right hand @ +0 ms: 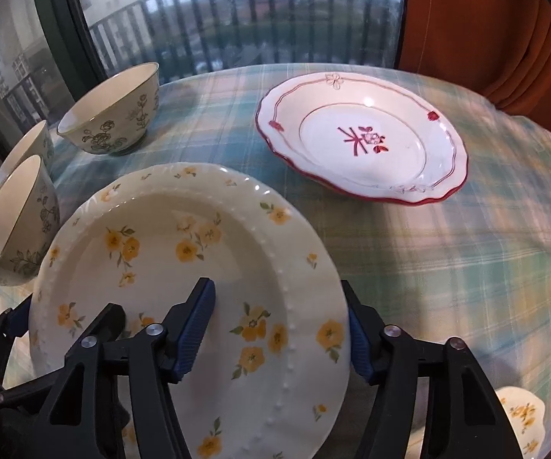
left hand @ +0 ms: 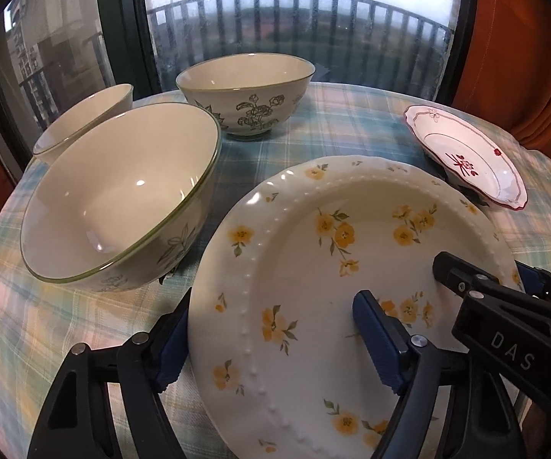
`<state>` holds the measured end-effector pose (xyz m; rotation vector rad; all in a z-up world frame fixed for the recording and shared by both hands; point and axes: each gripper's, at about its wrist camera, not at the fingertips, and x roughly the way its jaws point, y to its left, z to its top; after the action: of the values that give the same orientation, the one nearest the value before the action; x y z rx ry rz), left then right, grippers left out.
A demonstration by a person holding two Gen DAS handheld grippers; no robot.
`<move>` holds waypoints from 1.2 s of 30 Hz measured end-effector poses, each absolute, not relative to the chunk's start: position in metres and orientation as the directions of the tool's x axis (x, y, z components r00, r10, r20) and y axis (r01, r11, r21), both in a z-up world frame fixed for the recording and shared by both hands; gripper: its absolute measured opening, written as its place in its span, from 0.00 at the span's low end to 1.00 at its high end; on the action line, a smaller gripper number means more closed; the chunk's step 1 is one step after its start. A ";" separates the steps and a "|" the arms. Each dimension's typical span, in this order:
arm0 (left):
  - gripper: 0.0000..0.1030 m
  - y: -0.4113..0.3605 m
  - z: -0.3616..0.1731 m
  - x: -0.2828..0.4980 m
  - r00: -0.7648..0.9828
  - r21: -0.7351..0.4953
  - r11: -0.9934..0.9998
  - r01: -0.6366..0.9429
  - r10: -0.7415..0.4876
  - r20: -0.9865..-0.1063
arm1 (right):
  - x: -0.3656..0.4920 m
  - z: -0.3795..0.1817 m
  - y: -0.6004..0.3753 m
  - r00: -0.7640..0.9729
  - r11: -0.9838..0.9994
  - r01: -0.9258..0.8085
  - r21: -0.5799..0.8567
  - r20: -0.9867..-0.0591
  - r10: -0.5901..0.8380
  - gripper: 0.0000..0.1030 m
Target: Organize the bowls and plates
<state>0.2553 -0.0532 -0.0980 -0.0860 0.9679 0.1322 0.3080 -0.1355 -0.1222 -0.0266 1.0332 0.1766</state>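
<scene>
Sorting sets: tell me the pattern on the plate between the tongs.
Yellow flowers on cream, beaded rim: plate, clearest in the right wrist view.

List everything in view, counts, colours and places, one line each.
bowls: three, cream with green rims and dark flower drawings, left side of the table
yellow-flower plate: one, cream, nearest, between both grippers
red-trimmed plate: one, white, far right
second yellow-flower dish: one, partly seen, near right edge
tablecloth: one, blue and yellow plaid, covers the table
curtain: orange, right
window: dark frame, railing outside, behind the table
left gripper: black, blue fingers astride the plate's left rim
right gripper: black, blue fingers astride its right rim
</scene>
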 end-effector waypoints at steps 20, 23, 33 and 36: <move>0.76 -0.058 -0.071 0.233 0.602 -0.046 0.991 -0.126 0.040 -0.797 | 0.287 -0.087 -0.138 0.558 0.992 -0.126 0.019 -0.825 0.086 0.63; 0.76 -0.060 -0.064 0.226 0.613 -0.049 0.992 -0.119 0.035 -0.789 | 0.276 -0.077 -0.142 0.578 0.993 -0.118 0.019 -0.812 0.084 0.63; 0.76 -0.070 -0.045 0.200 0.653 -0.045 0.995 -0.088 0.024 -0.757 | 0.243 -0.057 -0.155 0.622 0.994 -0.105 0.025 -0.779 0.085 0.63; 0.76 -0.076 -0.044 0.193 0.657 -0.043 0.996 -0.075 0.017 -0.754 | 0.234 -0.054 -0.162 0.627 0.995 -0.099 0.029 -0.774 0.085 0.63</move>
<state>0.1933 -0.0755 -0.0437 -0.0729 0.8523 0.0521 0.2341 -0.1622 -0.0538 -0.0167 0.8865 0.1054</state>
